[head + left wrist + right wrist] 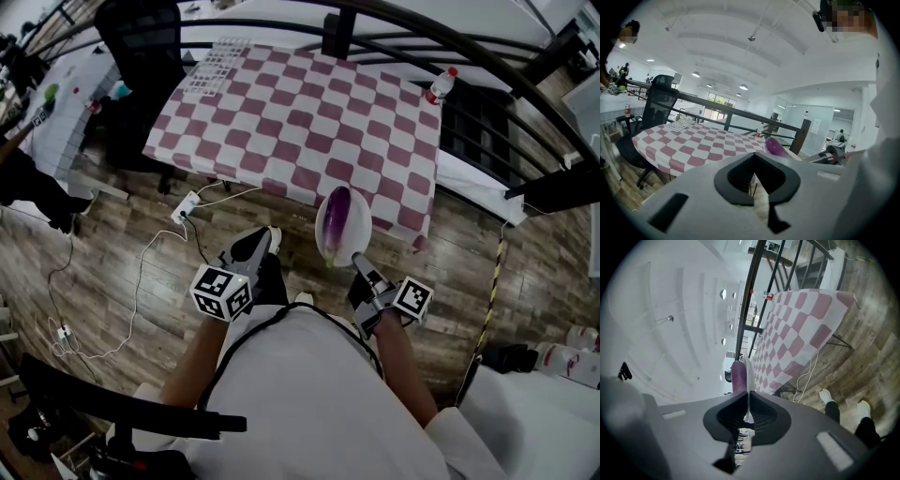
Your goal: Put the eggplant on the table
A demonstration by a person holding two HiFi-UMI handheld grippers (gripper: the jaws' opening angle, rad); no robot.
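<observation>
the eggplant (338,208) lies on a white plate (328,246). the plate is up in the air just short of the near edge of the bench (309,112), over the wooden floor (122,253). so the eggplant is not yet on the checked cloth.

the right tongs (359,265) are closed on the plate's thin rim, pinching it edge-on, and nothing else supports it. the left tongs (264,238) hang near the plate with the jaws together and nothing between them.

the risk, as i judge it, is the one-sided grip. a plate pinched at one edge can pivot under the load, and a smooth, rounded eggplant would roll off and fall to the floor. a quick reach forward or a knock on the bench edge could cause the same fall. a tilt on landing could send it rolling across the cloth.
</observation>
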